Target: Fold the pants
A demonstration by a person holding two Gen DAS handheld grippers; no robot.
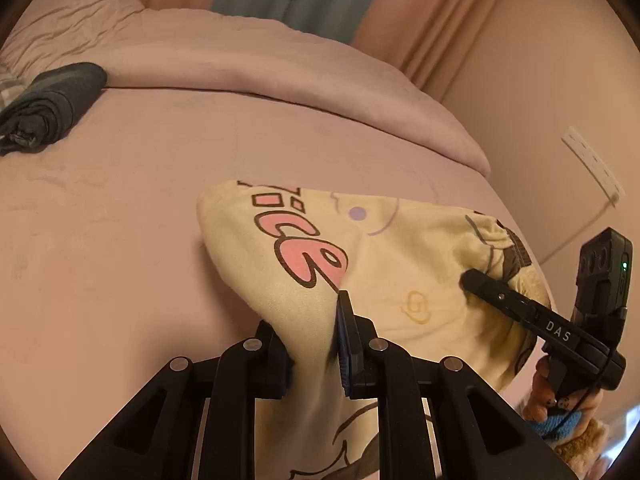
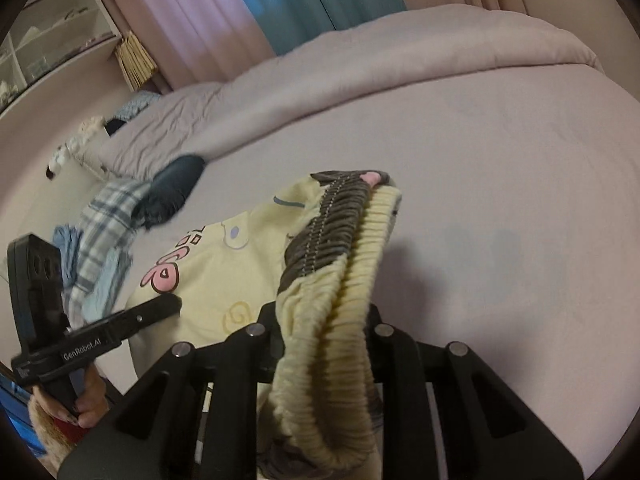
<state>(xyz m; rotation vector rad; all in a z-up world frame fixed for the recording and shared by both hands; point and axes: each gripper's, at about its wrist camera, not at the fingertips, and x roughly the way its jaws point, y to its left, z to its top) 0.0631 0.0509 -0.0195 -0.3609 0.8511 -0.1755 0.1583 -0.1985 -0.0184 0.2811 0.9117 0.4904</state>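
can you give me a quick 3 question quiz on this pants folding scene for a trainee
1. True or false: the left gripper is shut on the yellow pants.
2. Which part of the pants does the right gripper clamp? A) a leg hem B) the ribbed waistband C) a pocket
3. Fill in: the dark rolled garment lies on the pink ____, apart from the pants.

Key:
1. True; cloth is pinched between its pads.
2. B
3. bed
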